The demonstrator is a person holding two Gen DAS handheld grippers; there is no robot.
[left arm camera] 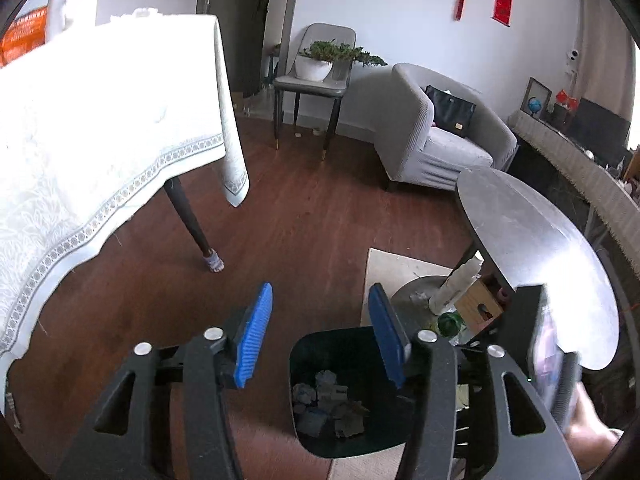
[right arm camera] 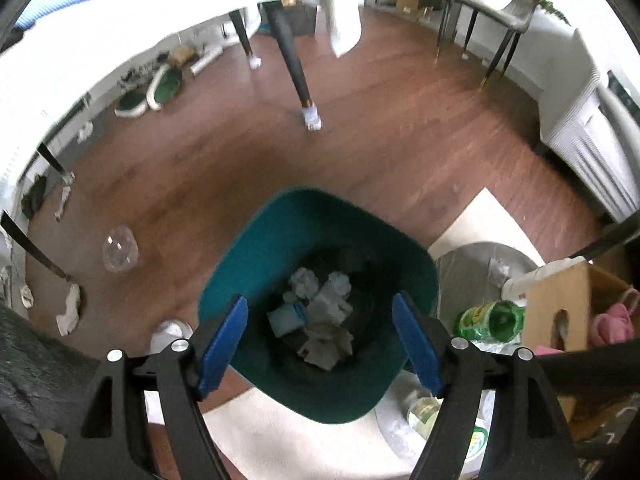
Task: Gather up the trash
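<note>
- While your right claw (right arm camera: pixel 318 350) hangs released and empty over the green bin (right arm camera: pixel 320 240), crumpled paper (right arm camera: pixel 316 320) already lies inside: a drop looks finished.
- Your left claw (left arm camera: pixel 320 336) is released too.
- Next, reach the clear wrapper (right arm camera: pixel 120 248) on the floor, far left.

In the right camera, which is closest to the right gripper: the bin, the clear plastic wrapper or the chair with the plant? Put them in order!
1. Bin, right under the right gripper.
2. Wrapper, on the floor, left.
3. Chair, far, top right by the wall.
</note>
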